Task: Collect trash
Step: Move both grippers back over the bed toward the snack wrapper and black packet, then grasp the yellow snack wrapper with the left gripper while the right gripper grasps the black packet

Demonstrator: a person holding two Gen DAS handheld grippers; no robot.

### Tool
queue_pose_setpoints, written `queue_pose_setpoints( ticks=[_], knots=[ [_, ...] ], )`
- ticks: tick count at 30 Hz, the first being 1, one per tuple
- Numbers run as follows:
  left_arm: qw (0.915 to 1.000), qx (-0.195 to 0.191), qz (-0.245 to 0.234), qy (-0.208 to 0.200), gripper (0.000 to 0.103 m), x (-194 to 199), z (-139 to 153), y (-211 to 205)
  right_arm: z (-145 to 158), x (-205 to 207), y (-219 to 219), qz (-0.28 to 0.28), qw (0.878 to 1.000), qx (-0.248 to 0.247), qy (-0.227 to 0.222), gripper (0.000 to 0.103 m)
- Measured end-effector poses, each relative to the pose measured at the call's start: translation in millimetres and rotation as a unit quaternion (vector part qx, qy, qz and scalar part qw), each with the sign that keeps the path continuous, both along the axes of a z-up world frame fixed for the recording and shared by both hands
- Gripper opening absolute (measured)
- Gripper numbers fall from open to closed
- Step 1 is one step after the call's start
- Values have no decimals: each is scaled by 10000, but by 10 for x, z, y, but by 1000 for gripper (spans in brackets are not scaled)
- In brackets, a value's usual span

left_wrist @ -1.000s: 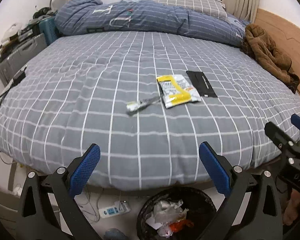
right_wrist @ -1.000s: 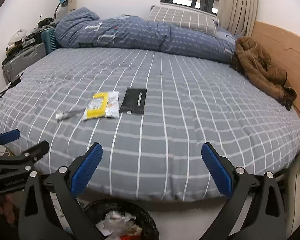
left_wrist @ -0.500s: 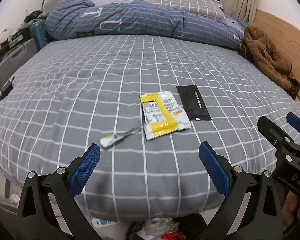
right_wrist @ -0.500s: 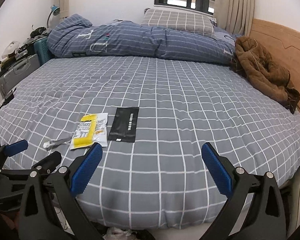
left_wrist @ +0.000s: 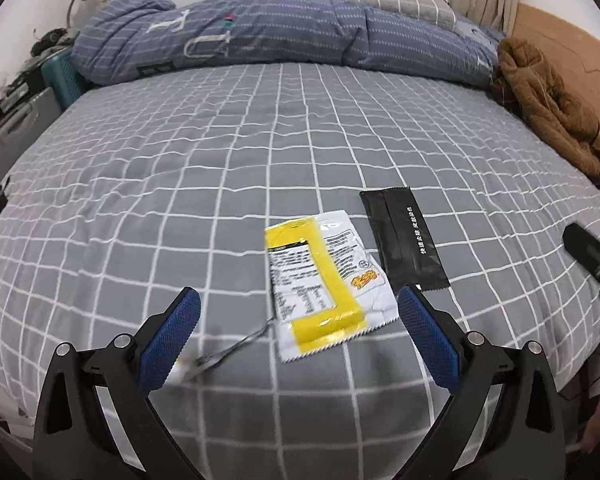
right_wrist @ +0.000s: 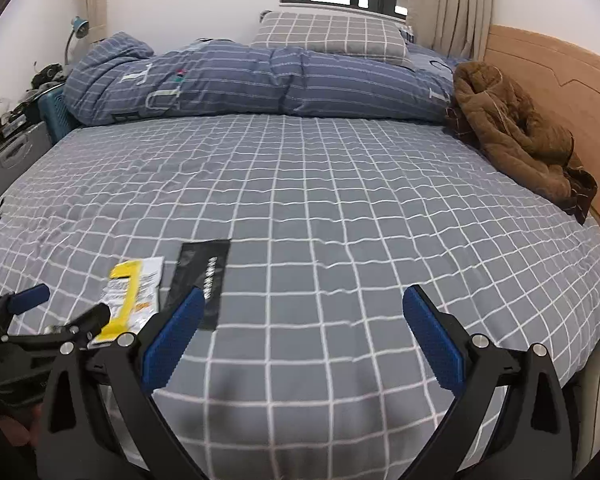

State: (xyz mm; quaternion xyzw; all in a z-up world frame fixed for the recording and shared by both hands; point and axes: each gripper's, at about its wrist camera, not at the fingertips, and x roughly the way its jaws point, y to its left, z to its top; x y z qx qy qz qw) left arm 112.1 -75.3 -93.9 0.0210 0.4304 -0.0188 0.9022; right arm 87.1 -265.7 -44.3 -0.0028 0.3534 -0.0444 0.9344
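My left gripper point(left_wrist: 296, 312) is spread wide and empty, low over the near edge of the bed point(left_wrist: 260, 152). My right gripper point(right_wrist: 300, 316) is likewise spread and holds nothing, over bare sheet to the right of the litter.

Three pieces of trash lie on the checked sheet. The yellow-and-white wrapper point(left_wrist: 324, 284) lies flat, its lower end between my left fingertips in the picture, though I judge the pads are not yet touching it. The black packet point(left_wrist: 404, 240) lies just beside it on the right, their edges close; I cannot tell whether they overlap. A thin torn strip point(left_wrist: 220, 356) lies at the lower left, next to my left-hand pad; it is blurred and I cannot make out its detail.

Step in hand, as I judge it: take the wrapper with the left gripper. Recommendations:

- A flat wrapper on soft bedding gives no edge to bite. I should come down on its near serrated end and press lightly into the sheet so the film buckles up between the pads.
- Close on film only; pinching the sheet along with it would drag the bedding.
- Keep clear of the black packet, so that one piece is lifted at a time.
- The right gripper is better placed for the black packet.
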Motion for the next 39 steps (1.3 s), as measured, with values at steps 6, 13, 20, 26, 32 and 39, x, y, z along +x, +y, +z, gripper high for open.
queue_pose_setpoints(
  ticks=[6,13,20,26,32,39],
  knots=[
    [9998,103,-109,130,97,245,-154,-160,-44,177,-161,-139,9998,100,71,95],
    [9991,220,-89,361,95,487,-391,-188,-83,313,-206,-147,9997,120,165,95],
    [9980,130,-166,593,70,548,-532,-151,-121,363,-121,-53,9996,145,238,95],
    [9981,33,-304,527,44,539,-558,-95,-156,402,40,77,9995,69,299,95],
    [9985,-69,-354,420,37,517,-457,-34,-168,462,178,114,9993,145,325,95],
    [9999,-11,-151,35,37,456,-141,249,-300,586,433,318,9979,250,514,95]
  ],
)
